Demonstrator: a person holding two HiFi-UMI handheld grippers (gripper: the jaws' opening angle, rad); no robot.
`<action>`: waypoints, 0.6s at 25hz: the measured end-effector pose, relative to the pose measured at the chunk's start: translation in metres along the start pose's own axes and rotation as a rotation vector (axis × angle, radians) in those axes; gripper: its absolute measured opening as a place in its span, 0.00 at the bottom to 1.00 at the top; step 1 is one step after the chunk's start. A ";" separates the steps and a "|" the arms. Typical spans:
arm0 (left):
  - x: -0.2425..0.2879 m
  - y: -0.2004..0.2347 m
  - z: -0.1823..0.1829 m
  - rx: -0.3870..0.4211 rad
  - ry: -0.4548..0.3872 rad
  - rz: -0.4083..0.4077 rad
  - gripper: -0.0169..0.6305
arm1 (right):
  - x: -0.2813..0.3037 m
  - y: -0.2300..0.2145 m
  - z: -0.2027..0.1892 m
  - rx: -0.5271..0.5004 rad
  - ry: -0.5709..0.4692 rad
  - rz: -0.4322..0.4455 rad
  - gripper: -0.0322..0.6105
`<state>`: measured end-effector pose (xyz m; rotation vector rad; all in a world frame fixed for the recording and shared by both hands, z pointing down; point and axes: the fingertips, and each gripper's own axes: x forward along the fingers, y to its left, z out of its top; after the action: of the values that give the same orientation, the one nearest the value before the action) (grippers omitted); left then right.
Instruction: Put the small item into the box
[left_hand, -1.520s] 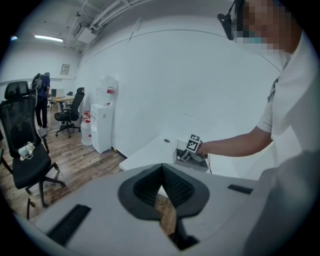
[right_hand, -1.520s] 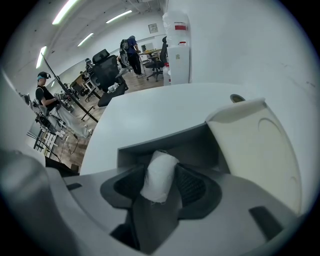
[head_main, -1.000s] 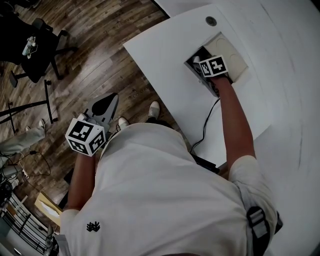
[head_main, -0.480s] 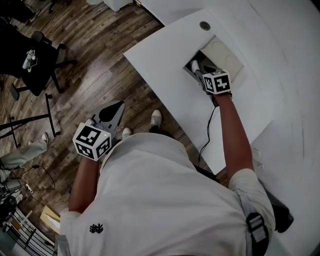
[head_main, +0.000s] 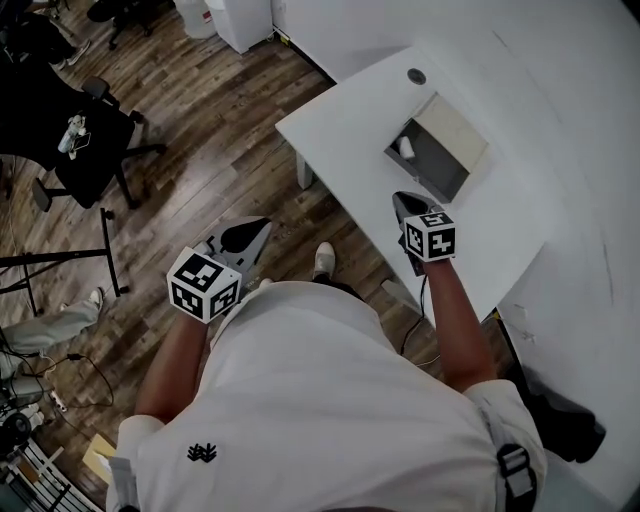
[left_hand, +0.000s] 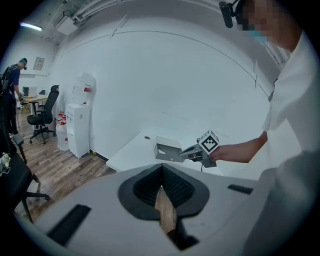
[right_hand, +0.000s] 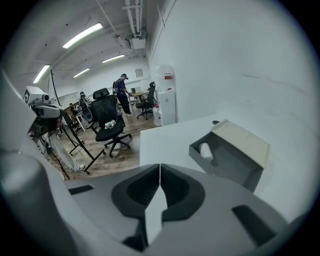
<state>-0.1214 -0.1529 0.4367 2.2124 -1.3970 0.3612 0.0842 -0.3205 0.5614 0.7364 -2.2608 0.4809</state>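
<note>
An open grey box (head_main: 445, 160) with a beige lid lies on the white table (head_main: 340, 130). A small white item (head_main: 406, 147) rests in its left end; the right gripper view shows the same item (right_hand: 205, 149) inside the box (right_hand: 235, 155). My right gripper (head_main: 398, 198) hovers over the table's near edge, short of the box, shut with nothing between its jaws. My left gripper (head_main: 262, 226) hangs over the wooden floor left of the table, also shut and empty. The left gripper view shows the box (left_hand: 167, 150) with the right gripper (left_hand: 185, 150) beside it.
A round grommet hole (head_main: 416, 76) sits in the table beyond the box. A black office chair (head_main: 90, 140) and a stand's legs (head_main: 60, 260) are on the floor at the left. A water dispenser (right_hand: 166, 97) and people stand far back.
My right gripper has pulled back out of the box toward the table's near edge and has shut empty. The white item stays in the box. The left gripper shifted slightly right.
</note>
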 end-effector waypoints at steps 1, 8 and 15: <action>-0.007 0.000 -0.003 0.003 -0.005 -0.008 0.04 | -0.005 0.015 -0.004 0.000 -0.006 0.005 0.06; -0.050 0.003 -0.028 -0.008 -0.023 -0.061 0.04 | -0.036 0.101 -0.027 0.035 -0.048 0.019 0.06; -0.084 0.005 -0.057 -0.012 -0.012 -0.107 0.04 | -0.054 0.159 -0.054 0.074 -0.062 0.028 0.06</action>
<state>-0.1609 -0.0594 0.4469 2.2717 -1.2778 0.3019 0.0437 -0.1502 0.5398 0.7667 -2.3240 0.5646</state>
